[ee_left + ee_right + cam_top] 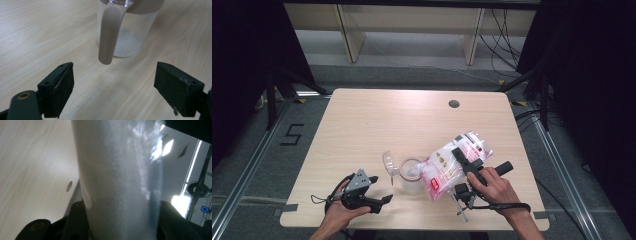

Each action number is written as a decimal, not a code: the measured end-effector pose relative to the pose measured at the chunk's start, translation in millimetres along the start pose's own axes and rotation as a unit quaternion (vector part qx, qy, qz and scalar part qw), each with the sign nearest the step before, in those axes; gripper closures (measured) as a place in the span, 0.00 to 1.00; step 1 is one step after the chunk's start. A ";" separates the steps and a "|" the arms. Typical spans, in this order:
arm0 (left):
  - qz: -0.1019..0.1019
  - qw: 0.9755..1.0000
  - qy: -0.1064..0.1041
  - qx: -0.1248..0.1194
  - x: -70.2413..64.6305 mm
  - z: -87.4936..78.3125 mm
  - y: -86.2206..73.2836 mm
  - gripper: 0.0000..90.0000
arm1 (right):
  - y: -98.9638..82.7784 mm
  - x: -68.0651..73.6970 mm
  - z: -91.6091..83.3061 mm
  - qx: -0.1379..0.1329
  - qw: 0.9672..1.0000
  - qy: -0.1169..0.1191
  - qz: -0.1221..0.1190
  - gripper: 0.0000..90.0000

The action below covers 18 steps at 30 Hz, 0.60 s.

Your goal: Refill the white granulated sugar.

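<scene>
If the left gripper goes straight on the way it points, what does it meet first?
Probably the brownish handle of the clear jug; it hangs straight ahead of the left gripper, whose jaws are open. Depth is uncertain.

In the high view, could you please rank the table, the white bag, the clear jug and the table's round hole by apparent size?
1. table
2. white bag
3. clear jug
4. round hole

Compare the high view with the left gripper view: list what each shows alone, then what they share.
High view alone: the right hand-held gripper shut on a tilted white bag over the jug's mouth, the round hole in the table, the floor.

Left gripper view alone: its open black pads up close, white grains in the jug's bottom.

Both: the clear jug with its brownish handle, the wooden tabletop.
</scene>
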<state>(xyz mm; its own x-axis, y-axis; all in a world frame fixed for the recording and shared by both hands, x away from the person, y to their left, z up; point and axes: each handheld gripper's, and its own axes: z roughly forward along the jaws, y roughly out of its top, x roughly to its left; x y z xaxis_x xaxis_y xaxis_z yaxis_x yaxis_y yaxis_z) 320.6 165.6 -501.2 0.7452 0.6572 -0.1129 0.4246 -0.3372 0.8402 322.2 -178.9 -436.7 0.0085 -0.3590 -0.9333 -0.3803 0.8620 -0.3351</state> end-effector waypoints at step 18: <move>0.005 1.000 0.003 0.000 0.8 -0.7 0.4 0.18 | -1.7 -2.0 1.7 -0.004 1.000 -0.003 -0.016 0.71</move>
<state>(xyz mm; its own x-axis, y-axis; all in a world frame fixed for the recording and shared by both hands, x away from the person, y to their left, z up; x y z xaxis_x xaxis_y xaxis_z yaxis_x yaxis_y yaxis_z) 321.0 166.5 -500.6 0.7471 0.6570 -0.1013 0.4168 -0.3443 0.8413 324.4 -179.0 -434.5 0.0271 -0.3834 -0.9232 -0.3873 0.8473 -0.3633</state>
